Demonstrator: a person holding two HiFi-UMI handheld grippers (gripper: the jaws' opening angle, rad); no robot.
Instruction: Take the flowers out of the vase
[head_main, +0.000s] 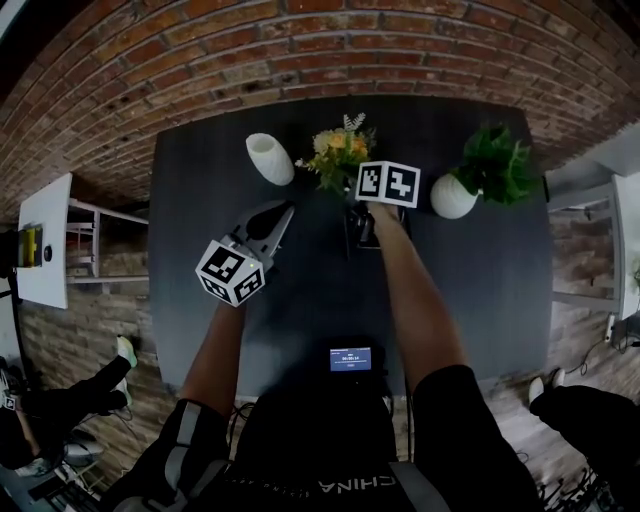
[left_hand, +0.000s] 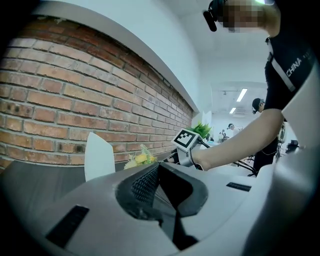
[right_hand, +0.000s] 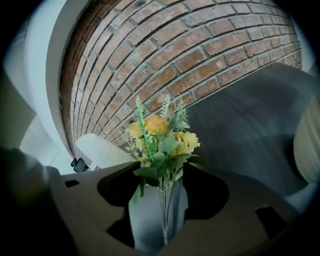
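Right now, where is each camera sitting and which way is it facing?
Head view: on the person's head, looking steeply down at the dark table; both arms show.
Left gripper view: on the left gripper, jaws together, facing along the brick wall; the right forearm shows.
Right gripper view: on the right gripper, jaws apart, stems of the flowers between them, facing the wall; no arm shows.
Shared: all three show the flowers and white vase.

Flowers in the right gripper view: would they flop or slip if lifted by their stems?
Probably light: the flowers have small heads on thin stems. The stems stand straight, so likely stiff. Being thin, they might slip or swivel in the right gripper, whose jaws stand apart round them.
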